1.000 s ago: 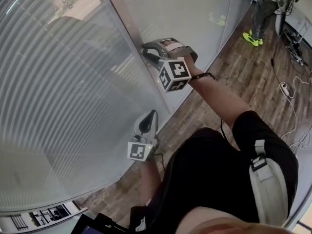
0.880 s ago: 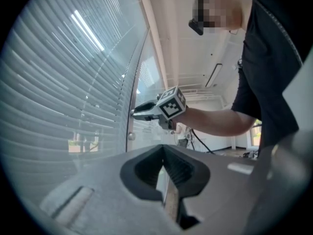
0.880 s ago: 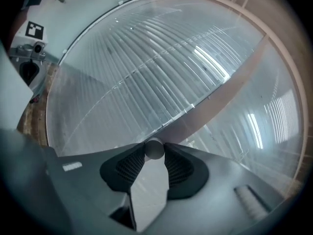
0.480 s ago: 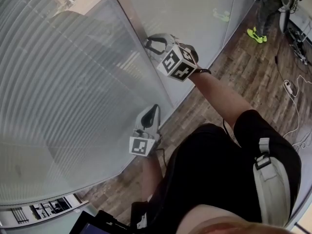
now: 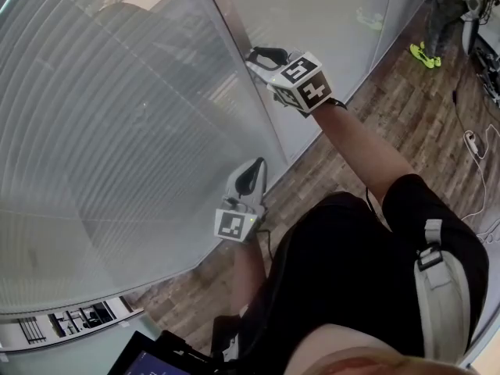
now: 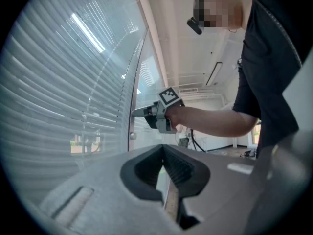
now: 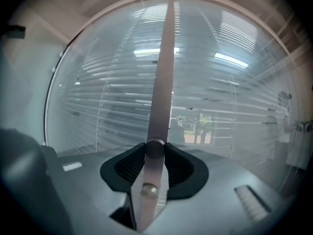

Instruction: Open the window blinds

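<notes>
**Knob dead centre in the right jaws, post running to 12 o'clock**

The right gripper [image 5: 263,55] is up against the pale window post [image 5: 230,22] that splits the glass. In its own view its jaws stand about half closed, pads pressed on either side of a small round knob [image 7: 155,148] fixed to that post. The knob sits square between them. The post climbs from it straight to 12 o'clock.

The knob's stub points back along the gripper's own line, so I'd judge the coming move is a roll of the wrist about that line, not a pull or a push.

The blinds [image 5: 101,131] lie behind the glass, spreading to 9 o'clock of the post. Their slats run level and still look mostly tilted shut.

The left gripper [image 5: 248,180] hangs near the glass at about 7 o'clock from the right one. Its jaws are drawn almost together on nothing, well apart from the knob. The right hand is plainly the nearer.
</notes>
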Tool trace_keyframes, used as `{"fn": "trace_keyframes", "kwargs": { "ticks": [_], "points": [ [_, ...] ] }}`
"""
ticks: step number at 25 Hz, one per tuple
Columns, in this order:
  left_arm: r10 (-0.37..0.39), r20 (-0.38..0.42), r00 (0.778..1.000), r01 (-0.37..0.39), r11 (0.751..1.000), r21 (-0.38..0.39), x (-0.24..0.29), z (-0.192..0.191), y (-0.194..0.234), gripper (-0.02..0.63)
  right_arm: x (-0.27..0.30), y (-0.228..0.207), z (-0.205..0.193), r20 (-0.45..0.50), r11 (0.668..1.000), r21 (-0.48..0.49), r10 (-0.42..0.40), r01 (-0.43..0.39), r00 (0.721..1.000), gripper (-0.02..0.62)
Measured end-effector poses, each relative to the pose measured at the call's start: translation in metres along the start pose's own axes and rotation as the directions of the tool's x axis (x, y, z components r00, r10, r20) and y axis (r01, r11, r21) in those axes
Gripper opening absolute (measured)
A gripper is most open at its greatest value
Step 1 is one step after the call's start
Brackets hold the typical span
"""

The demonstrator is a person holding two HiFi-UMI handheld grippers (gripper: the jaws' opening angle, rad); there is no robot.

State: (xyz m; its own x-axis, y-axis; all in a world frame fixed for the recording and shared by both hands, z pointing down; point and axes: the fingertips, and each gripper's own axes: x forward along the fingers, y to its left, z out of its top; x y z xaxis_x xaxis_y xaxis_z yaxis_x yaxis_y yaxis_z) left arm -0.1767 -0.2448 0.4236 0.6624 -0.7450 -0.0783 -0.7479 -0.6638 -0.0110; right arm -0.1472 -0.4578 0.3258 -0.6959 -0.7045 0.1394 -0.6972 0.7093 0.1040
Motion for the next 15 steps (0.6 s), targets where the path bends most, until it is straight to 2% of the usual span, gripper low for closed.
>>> {"fn": "trace_keyframes", "kwargs": {
  "ticks": [2, 5, 7, 15],
  "points": [
    [0.000, -0.001, 1.000, 0.000, 1.000, -0.002, 0.0003, -0.0009, -0.0009, 0.003, 0.0001, -0.0029, -0.0021, 0.025, 0.994, 0.111, 0.017, -0.019, 1.000, 0.123],
    [0.005, -0.004, 1.000, -0.005, 1.000, 0.000, -0.0008, -0.0002, 0.0002, 0.003, -0.0002, -0.0041, 0.0002, 0.068, 0.961, 0.270, 0.034, -0.051, 0.997, 0.123],
    [0.009, -0.005, 1.000, -0.009, 1.000, -0.001, -0.0014, 0.0007, 0.0017, 0.003, -0.0005, -0.0049, 0.0018, 0.089, 0.941, 0.334, 0.035, -0.063, 0.995, 0.123],
    [0.017, -0.010, 1.000, -0.017, 1.000, -0.003, -0.0025, 0.0002, 0.0023, 0.003, 0.0006, -0.0058, 0.0043, 0.111, 0.933, 0.354, 0.026, -0.064, 0.993, 0.123]
  ]
}}
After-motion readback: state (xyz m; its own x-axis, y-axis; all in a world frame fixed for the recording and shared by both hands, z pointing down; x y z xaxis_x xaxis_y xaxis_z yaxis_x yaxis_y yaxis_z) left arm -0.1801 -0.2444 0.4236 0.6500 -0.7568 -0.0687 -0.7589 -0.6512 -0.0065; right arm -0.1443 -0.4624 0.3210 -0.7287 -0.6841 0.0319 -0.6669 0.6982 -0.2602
